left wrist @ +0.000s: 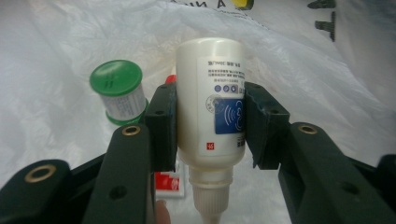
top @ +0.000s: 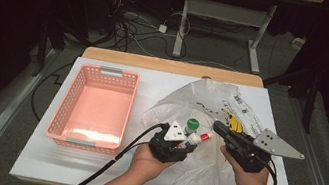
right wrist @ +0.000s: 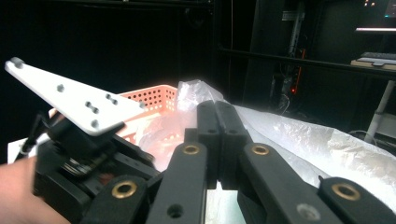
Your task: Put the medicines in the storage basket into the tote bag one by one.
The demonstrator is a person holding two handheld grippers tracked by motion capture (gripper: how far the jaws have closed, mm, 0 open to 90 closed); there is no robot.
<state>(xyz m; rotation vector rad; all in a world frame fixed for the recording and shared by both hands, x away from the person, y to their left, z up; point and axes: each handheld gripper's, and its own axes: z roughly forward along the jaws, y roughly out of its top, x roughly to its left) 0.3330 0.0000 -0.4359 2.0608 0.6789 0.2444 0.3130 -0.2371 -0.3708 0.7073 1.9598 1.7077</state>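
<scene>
My left gripper (left wrist: 210,126) clamps the white bottle (left wrist: 211,100) across its middle, cap end toward my hand, just above the plastic bag (top: 199,174), so the pink basket (top: 65,106) lies to its left, while my right gripper (right wrist: 217,135) is pinched shut on the bag.

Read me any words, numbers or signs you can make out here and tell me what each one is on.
"A": black print on the plastic bag, top edge; the rest is cut off.
"46": small red square on the white bottle label.
Other lines on the bottle label: too small to read.
Green-capped bottle label and cap marks: blurred, unreadable.
</scene>
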